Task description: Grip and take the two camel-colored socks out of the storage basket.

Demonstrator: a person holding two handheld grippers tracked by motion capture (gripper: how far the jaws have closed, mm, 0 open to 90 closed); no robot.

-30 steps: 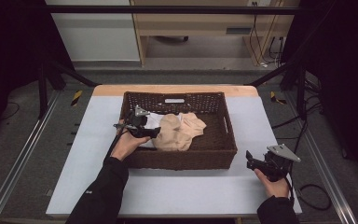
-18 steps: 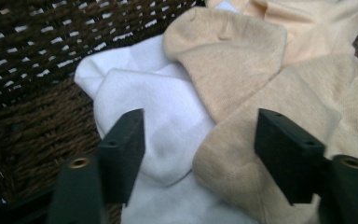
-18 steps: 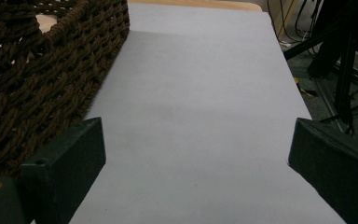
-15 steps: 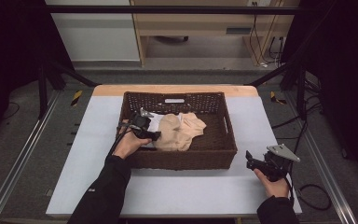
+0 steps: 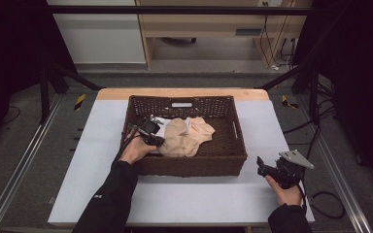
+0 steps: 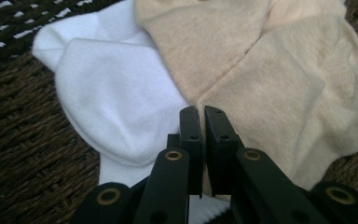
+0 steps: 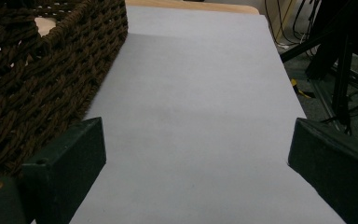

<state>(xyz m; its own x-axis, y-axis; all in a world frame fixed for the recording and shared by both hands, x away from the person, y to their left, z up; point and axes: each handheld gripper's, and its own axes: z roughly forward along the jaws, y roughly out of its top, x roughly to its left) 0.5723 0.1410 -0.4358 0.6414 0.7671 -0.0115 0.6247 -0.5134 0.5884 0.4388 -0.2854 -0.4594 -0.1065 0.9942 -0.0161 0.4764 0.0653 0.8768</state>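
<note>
A brown wicker basket point(image 5: 189, 166) stands on the table with a beige sock point(image 5: 187, 137) and a white sock point(image 5: 163, 121) inside. In the left gripper view the white sock point(image 6: 116, 98) lies left of the beige sock point(image 6: 270, 84), which partly overlaps it. My left gripper point(image 5: 158, 141) is down in the basket at the beige sock's left edge. Its jaws have just been closing and now stand together point(image 6: 201, 112), with a thin fold of beige fabric in the slit between them. My right gripper point(image 5: 262, 165) rests open on the table right of the basket, with nothing between its jaws point(image 7: 196, 140).
The table top point(image 5: 102, 145) is pale grey with a wooden strip point(image 5: 194, 93) along the far edge. The basket's woven wall point(image 7: 37, 70) stands just left of the right gripper. Metal frame rails and cables lie on the floor around the table.
The left gripper has shifted slightly right onto the beige sock's edge, and its jaws have gone from wide apart to together. The right hand has kept still.
</note>
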